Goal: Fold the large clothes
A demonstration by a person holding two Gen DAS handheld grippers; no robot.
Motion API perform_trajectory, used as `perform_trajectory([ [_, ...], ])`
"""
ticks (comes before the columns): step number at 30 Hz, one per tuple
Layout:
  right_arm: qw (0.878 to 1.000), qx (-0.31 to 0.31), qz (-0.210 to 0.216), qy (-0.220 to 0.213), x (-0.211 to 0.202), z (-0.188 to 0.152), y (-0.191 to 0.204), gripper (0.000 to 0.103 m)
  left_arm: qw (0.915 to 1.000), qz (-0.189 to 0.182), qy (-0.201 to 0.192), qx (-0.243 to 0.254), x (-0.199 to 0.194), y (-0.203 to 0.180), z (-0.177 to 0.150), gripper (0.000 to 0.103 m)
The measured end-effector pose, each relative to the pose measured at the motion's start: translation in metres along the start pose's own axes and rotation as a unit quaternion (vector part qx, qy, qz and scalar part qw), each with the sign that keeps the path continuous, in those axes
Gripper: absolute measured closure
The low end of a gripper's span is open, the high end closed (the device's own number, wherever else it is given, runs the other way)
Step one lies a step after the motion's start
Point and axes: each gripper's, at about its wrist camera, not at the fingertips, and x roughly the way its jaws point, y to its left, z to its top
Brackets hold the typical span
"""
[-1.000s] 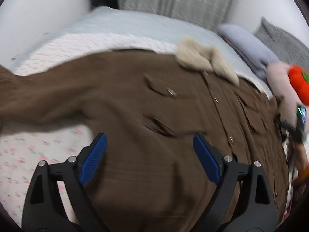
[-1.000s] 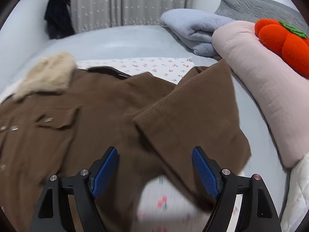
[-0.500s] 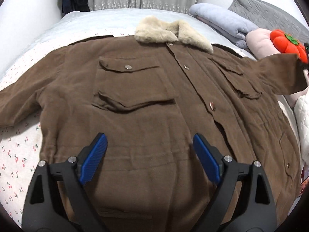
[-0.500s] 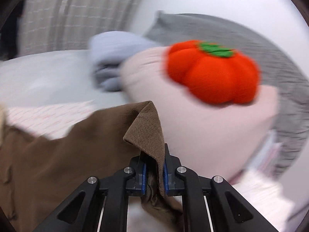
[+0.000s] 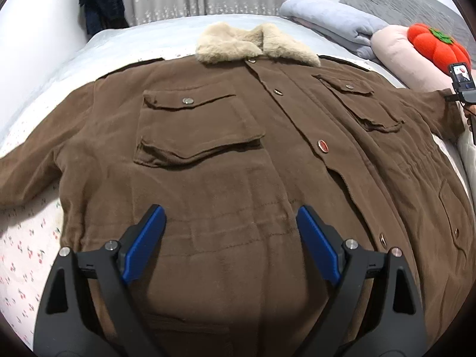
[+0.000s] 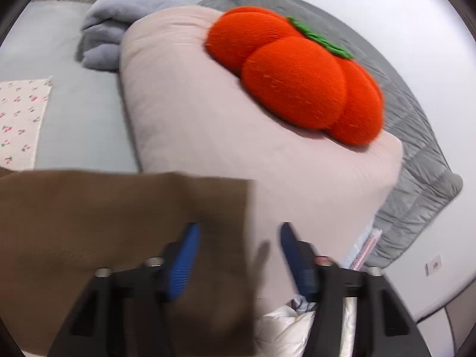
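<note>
A brown corduroy jacket (image 5: 226, 160) with a cream fur collar (image 5: 253, 44) lies front up, spread flat on the bed. My left gripper (image 5: 230, 244) is open and empty above the jacket's lower front. In the right wrist view my right gripper (image 6: 238, 255) is open over the end of the jacket's right sleeve (image 6: 119, 226), which lies flat against a pink pillow (image 6: 190, 119). The right gripper also shows at the far right edge of the left wrist view (image 5: 462, 83), by the sleeve's cuff.
An orange pumpkin cushion (image 6: 297, 80) sits on the pink pillow. A folded blue-grey blanket (image 5: 330, 26) and a grey quilt (image 6: 416, 154) lie at the head of the bed. A cherry-print sheet (image 5: 26, 238) lies under the jacket. Dark clothing (image 5: 101, 3) hangs by the curtain.
My right gripper has opened and let go of the sleeve cuff, which now lies flat and stretched out to the right. My left gripper has stayed open over the jacket front.
</note>
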Motion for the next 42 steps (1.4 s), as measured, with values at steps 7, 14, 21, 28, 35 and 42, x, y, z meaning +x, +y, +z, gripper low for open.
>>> perform_trajectory([
  [7, 0.994, 0.034, 0.102, -0.025, -0.044, 0.002, -0.026, 0.023, 0.9988, 0.019, -0.028, -0.034, -0.011, 0.029, 0.01, 0.012],
  [14, 0.933, -0.005, 0.352, -0.069, -0.147, -0.031, 0.024, 0.019, 0.9979, 0.05, -0.009, -0.041, 0.014, 0.067, 0.013, 0.012],
  [21, 0.846, -0.131, 0.517, -0.006, -0.199, -0.138, 0.113, 0.019, 0.9999, 0.012, 0.003, 0.009, 0.005, 0.076, -0.023, 0.012],
  [28, 0.865, -0.092, 0.491, 0.047, -0.173, -0.141, 0.071, 0.013, 0.9933, 0.041, 0.01, 0.107, -0.054, 0.089, -0.002, 0.012],
  [35, 0.835, -0.106, 0.538, -0.031, -0.249, -0.026, 0.097, 0.013, 0.9937, 0.033, -0.032, 0.102, -0.034, 0.091, 0.143, 0.012],
  [42, 0.813, -0.112, 0.564, -0.087, -0.305, 0.078, 0.205, 0.011, 0.9908, 0.039, -0.028, 0.127, 0.073, 0.076, 0.272, 0.012],
])
